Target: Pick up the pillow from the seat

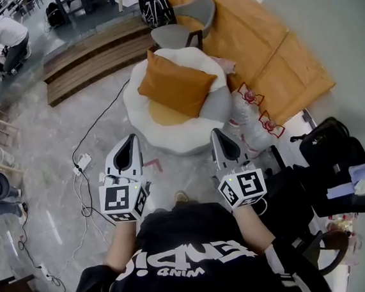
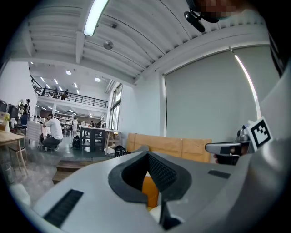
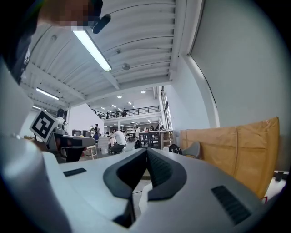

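Note:
An orange square pillow leans on a round white seat, over a yellow pad and a grey cushion. My left gripper and right gripper hover side by side just short of the seat's near edge, both shut and empty, pointing toward it. In the left gripper view the closed jaws frame a sliver of the orange pillow; my right gripper shows at the right. The right gripper view has its closed jaws aimed over the seat's white edge.
Behind the seat stand a grey chair and a black backpack. A tan padded bench runs along the right wall. Wooden steps lie at back left, cables trail on the floor, black bags sit right. A person crouches far left.

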`<act>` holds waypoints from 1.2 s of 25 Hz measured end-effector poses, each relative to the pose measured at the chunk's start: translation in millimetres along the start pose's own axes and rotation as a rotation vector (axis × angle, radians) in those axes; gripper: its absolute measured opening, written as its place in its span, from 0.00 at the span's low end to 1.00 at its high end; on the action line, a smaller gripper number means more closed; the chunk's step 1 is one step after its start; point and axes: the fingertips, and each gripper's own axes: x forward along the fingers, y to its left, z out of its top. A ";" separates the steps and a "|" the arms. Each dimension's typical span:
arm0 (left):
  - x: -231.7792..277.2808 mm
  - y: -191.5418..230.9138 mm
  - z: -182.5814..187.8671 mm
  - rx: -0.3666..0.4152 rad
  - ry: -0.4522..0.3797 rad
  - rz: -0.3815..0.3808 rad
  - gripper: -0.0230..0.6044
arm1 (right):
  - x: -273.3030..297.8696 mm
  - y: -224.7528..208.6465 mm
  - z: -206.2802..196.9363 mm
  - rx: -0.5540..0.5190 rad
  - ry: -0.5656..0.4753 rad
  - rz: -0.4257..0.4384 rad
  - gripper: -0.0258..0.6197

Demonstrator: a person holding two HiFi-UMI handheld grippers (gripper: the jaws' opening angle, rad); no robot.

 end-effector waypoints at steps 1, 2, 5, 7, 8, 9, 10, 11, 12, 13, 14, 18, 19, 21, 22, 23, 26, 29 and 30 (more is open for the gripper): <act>4.7 -0.2 0.5 0.001 0.000 0.005 0.05 | 3.5 -4.6 -0.3 0.002 0.001 0.003 0.07; 9.4 0.3 1.6 0.002 -0.001 0.010 0.05 | 7.6 -8.6 -0.3 0.003 0.001 0.007 0.07; 21.1 3.8 4.5 0.005 -0.004 0.025 0.05 | 20.9 -17.5 -1.7 0.005 0.006 0.017 0.07; 26.4 8.0 4.5 0.006 -0.005 0.033 0.05 | 28.9 -20.0 -5.0 0.008 0.010 0.021 0.07; 29.3 10.9 4.3 0.006 -0.006 0.037 0.05 | 33.3 -20.4 -6.6 0.010 0.011 0.023 0.07; 32.7 13.9 4.0 0.006 -0.006 0.039 0.05 | 37.7 -20.6 -7.9 0.012 0.013 0.025 0.07; 36.4 16.6 3.7 0.005 -0.004 0.040 0.05 | 41.7 -20.9 -8.9 0.013 0.014 0.027 0.07; 40.7 18.9 3.2 0.004 -0.003 0.039 0.05 | 45.4 -21.5 -10.0 0.014 0.017 0.027 0.07; 45.6 20.9 2.5 0.002 -0.002 0.036 0.05 | 49.1 -22.8 -10.9 0.015 0.019 0.026 0.07; 51.4 22.8 1.8 0.000 -0.001 0.032 0.05 | 52.9 -24.7 -11.8 0.014 0.020 0.023 0.07; 57.8 24.5 1.0 -0.003 -0.002 0.027 0.05 | 56.9 -27.6 -12.5 0.012 0.021 0.018 0.07; 85.3 31.6 -1.4 -0.011 -0.001 0.002 0.05 | 74.9 -41.7 -15.2 0.014 0.026 -0.013 0.07; 92.7 34.4 -0.7 -0.011 -0.002 -0.003 0.05 | 80.6 -44.5 -15.6 0.015 0.028 -0.018 0.07; 108.8 40.7 0.5 -0.014 -0.001 -0.011 0.05 | 93.7 -49.6 -16.4 0.014 0.032 -0.024 0.07; 117.1 44.1 0.6 -0.016 0.001 -0.016 0.05 | 101.5 -52.1 -16.9 0.014 0.033 -0.026 0.07; 125.6 47.9 0.6 -0.016 0.004 -0.021 0.05 | 110.1 -54.6 -17.5 0.016 0.034 -0.029 0.07; 152.5 62.9 1.7 -0.013 0.015 -0.035 0.05 | 141.1 -59.9 -18.5 0.024 0.039 -0.033 0.07; 181.5 84.6 5.4 -0.013 0.018 -0.041 0.05 | 177.1 -60.6 -17.7 0.024 0.043 -0.026 0.07; 192.3 93.0 6.7 -0.014 0.017 -0.042 0.05 | 190.3 -61.2 -16.5 0.020 0.043 -0.025 0.07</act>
